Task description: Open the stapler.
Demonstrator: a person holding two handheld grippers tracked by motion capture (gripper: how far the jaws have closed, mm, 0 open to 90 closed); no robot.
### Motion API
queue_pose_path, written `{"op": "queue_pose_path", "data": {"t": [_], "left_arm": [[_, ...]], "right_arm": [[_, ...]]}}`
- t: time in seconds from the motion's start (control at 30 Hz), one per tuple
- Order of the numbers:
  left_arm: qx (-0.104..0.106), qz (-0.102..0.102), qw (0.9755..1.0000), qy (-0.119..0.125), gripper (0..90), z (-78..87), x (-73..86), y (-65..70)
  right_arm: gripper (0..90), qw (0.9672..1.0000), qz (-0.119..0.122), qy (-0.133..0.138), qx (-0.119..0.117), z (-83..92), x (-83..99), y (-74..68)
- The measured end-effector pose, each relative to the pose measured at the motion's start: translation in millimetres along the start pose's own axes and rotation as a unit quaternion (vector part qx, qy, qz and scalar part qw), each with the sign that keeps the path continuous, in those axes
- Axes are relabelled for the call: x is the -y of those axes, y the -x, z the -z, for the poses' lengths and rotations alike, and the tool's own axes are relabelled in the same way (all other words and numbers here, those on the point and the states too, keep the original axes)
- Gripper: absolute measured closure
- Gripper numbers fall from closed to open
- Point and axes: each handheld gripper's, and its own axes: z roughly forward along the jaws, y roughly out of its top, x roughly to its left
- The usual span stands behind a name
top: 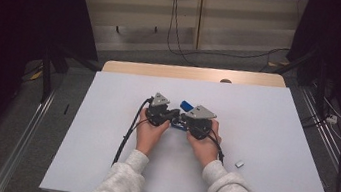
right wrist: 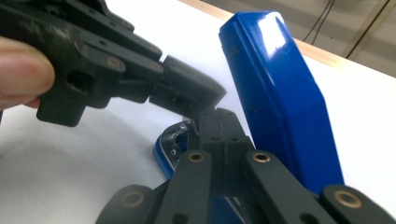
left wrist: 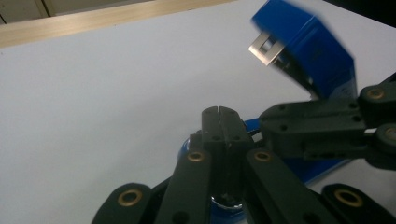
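A blue stapler lies in the middle of the white table, hinged open with its top arm tilted up and a metal end showing. My left gripper is shut, its tips over the stapler's blue base. My right gripper is shut too, its tips above the base, just beside the raised top arm. The two grippers' tips nearly meet over the base. I see nothing between either pair of jaws.
A small metal piece lies on the white tabletop to the right of the hands. A wooden strip runs along the table's far edge. Cables trail from the grippers toward the person.
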Motion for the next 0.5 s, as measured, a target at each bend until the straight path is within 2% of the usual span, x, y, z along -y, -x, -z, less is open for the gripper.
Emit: {"op": "queue_pose_path", "data": {"t": [0.03,0.2,0.33,0.43,0.5], "left_arm": [[0.002,0.005,1.0,0.005,90.0,-0.2,0.8,-0.2],[-0.001,0.0,1.0,0.005,90.0,-0.1,0.9,0.5],[-0.003,-0.004,1.0,0.003,90.0,0.0,1.0,1.3],[-0.002,-0.004,1.0,0.004,90.0,-0.5,1.3,2.2],[-0.001,-0.015,0.9999,0.001,90.0,-1.0,1.4,2.8]], "right_arm": [[90.0,1.0,0.0,0.004,0.006,2.0,-0.7,1.0],[90.0,0.9997,0.002,0.008,0.023,6.4,-2.9,2.0],[90.0,0.9997,0.004,0.008,0.024,8.4,-2.2,1.2],[90.0,0.9991,-0.009,0.014,0.039,11.6,-3.3,1.7],[90.0,0.9986,-0.01,0.012,0.05,13.9,-3.6,3.4]]}}
